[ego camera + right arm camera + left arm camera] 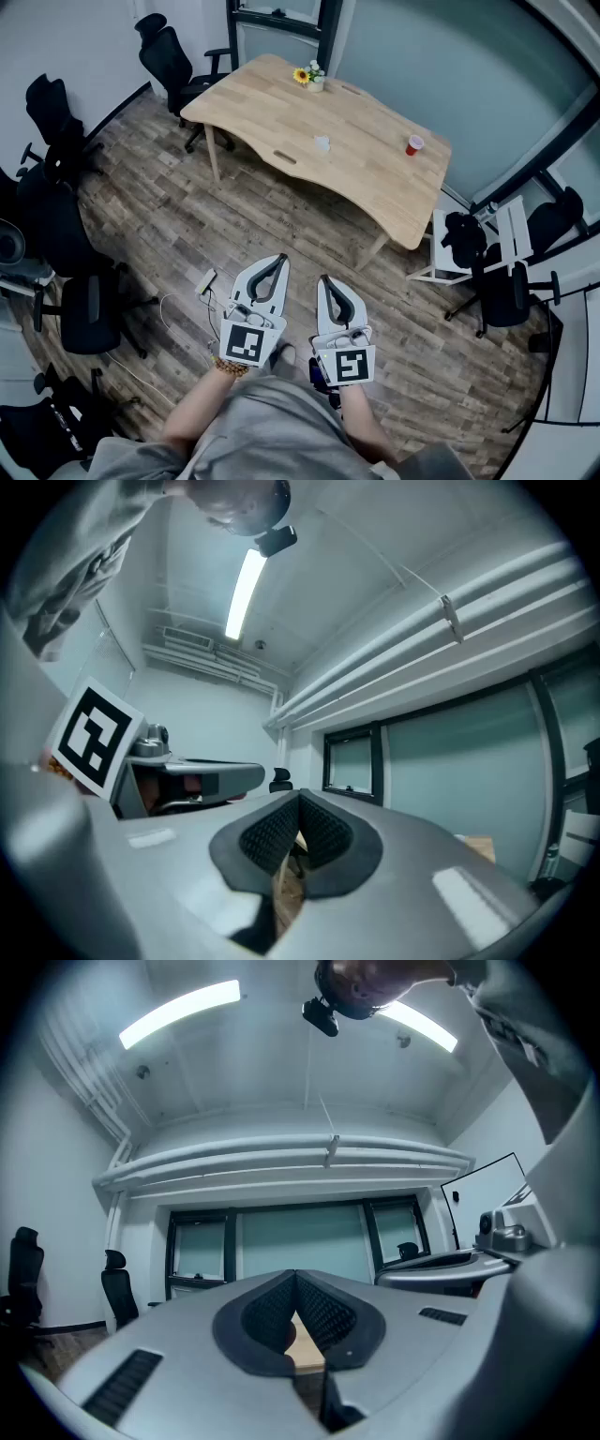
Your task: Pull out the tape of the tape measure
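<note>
Holding both grippers level over the floor (187,220), well short of the table (366,192).
L gripper (277,262) & R gripper (323,280) sit side by side in front of the person (272,431), tips twd the table. Both have jaws pressed together w/ nothing btw the pads; each gripper view shows only a sliver of wood through the slot behind the tips. The tape measure can't be picked out for sure: a small pale item (322,142) lies mid-table, too small to tell what it is, well apart from both grippers. Also on the table: flower pot (310,76) at the far edge, red cup (413,144) nr the right end. Office chair (173,56) stands by the table's far left corner. A small white thing w/ a cable (205,280) lies on the floor just left of the L gripper.
</note>
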